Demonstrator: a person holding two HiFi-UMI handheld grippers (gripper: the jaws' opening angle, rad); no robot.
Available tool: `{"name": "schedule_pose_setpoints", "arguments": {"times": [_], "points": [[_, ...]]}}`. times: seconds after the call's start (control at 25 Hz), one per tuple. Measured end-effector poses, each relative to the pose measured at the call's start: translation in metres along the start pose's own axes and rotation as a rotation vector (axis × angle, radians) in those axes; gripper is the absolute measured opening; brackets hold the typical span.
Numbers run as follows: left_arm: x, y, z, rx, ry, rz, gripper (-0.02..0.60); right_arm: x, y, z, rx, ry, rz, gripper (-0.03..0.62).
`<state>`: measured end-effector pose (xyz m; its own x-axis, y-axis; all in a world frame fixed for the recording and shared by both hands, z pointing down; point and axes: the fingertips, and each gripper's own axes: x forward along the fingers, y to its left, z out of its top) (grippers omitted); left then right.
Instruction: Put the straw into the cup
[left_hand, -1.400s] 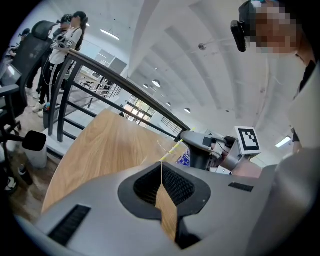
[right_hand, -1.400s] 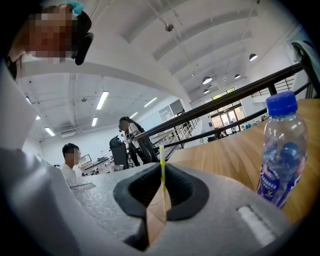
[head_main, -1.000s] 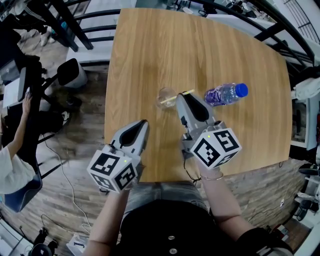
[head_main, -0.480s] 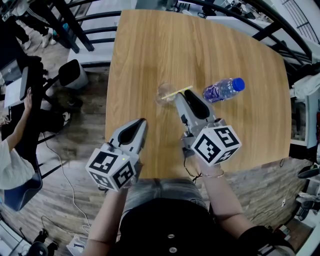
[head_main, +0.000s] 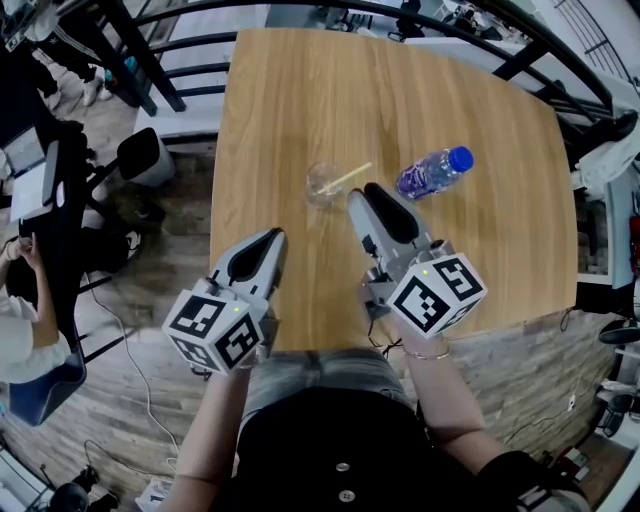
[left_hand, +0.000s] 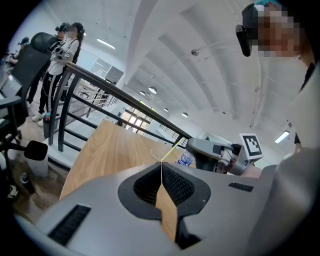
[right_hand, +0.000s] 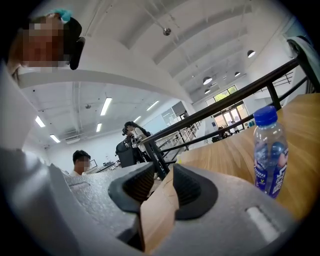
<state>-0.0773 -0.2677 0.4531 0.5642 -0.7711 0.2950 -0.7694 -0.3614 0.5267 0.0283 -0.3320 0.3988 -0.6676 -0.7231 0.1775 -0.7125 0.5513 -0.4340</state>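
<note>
Since the straw (head_main: 347, 178) already leans in the cup (head_main: 321, 184), the right gripper (head_main: 361, 193) has just been opening, jaws wide and empty, while the left gripper (head_main: 271, 237) idles closed.

Light-brown wooden bench (head_main: 300, 90): fine straight grain, a bit darker toward the near edge. Clear plastic cup (head_main: 315, 180): no tint. Thin straw (head_main: 352, 175): pale yellow. Clear plastic bottle (head_main: 428, 173): bright blue cap, purple-blue label. Grey plastic L tongs (head_main: 270, 236) & grey plastic R tongs (head_main: 358, 193): matte mid-grey shells, black ribbed pads inside. R jaws just closed in a bit, nothing btwn them. Marker cubes, L cube (head_main: 215, 330) & R cube (head_main: 437, 293): white w/ black square patterns, sm. green dot on each. Plank floor (head_main: 140, 300): grey-brown wood. Metal railing (head_main: 190, 45): black. Person's top (head_main: 340, 440): black.
</note>
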Motion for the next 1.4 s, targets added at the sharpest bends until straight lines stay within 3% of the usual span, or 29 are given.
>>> {"name": "schedule_pose_setpoints", "arguments": {"times": [0.64, 0.88, 1.4], "points": [[-0.012, -0.035, 0.046, 0.106, -0.07, -0.05, 0.02, -0.038, 0.042, 0.055, -0.069, -0.123, 0.079, 0.07], [-0.012, -0.051, 0.06, 0.14, -0.097, -0.077, 0.02, -0.051, 0.054, 0.075, -0.106, -0.174, 0.097, 0.0], [-0.009, -0.085, 0.057, 0.165, -0.11, -0.172, 0.02, -0.065, 0.068, 0.071, -0.094, -0.139, 0.161, -0.002]]}}
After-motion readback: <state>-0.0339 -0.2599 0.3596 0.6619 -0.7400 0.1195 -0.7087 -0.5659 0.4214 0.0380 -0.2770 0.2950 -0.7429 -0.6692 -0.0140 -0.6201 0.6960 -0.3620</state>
